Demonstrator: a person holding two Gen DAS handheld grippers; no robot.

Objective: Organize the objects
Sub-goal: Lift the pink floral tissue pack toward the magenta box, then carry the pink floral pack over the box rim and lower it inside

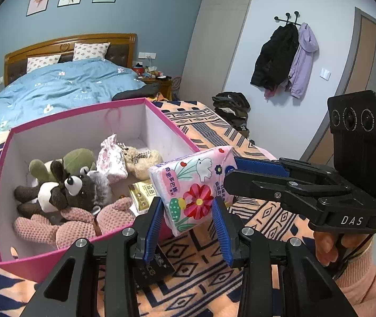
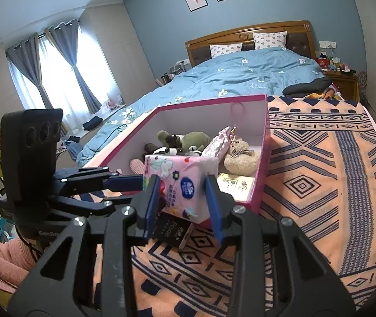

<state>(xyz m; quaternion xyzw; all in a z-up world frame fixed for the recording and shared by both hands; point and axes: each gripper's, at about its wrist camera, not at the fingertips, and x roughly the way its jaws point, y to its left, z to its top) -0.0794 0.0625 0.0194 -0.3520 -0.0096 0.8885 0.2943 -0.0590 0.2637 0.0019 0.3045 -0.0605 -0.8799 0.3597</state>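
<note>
From the left wrist view, the left gripper [image 1: 186, 219] has its blue-padded jaws pinching the lower end of a pink tissue pack [image 1: 192, 189] printed with a red flower and a white bird, and the pack is held in the air, tilted, just over the near right corner of the pink box [image 1: 0, 211]. The right gripper [image 1: 230, 170] reaches in from the right and its jaws pinch the pack's upper right end, so both tools hold the same pack. Inside the box lie a dark brown plush toy [image 1: 63, 192], a pink knitted toy [image 1: 74, 225], a green plush [image 1: 74, 159], a floral pouch [image 1: 111, 158], a beige teddy bear [image 1: 141, 159] and a gold packet [image 1: 143, 192]. The box sits on a peach patterned blanket [image 1: 201, 264], and a black packet [image 1: 153, 266] lies on the blanket just below the left gripper. From the right wrist view, the right gripper [image 2: 184, 200] grips the tissue pack [image 2: 185, 182] between its blue pads, while the left gripper [image 2: 140, 182] comes in from the left and its fingers meet the pack's left end. The pack hangs in front of the pink box [image 2: 264, 163], above the black packet [image 2: 170, 229] on the blanket [image 2: 320, 185].
</note>
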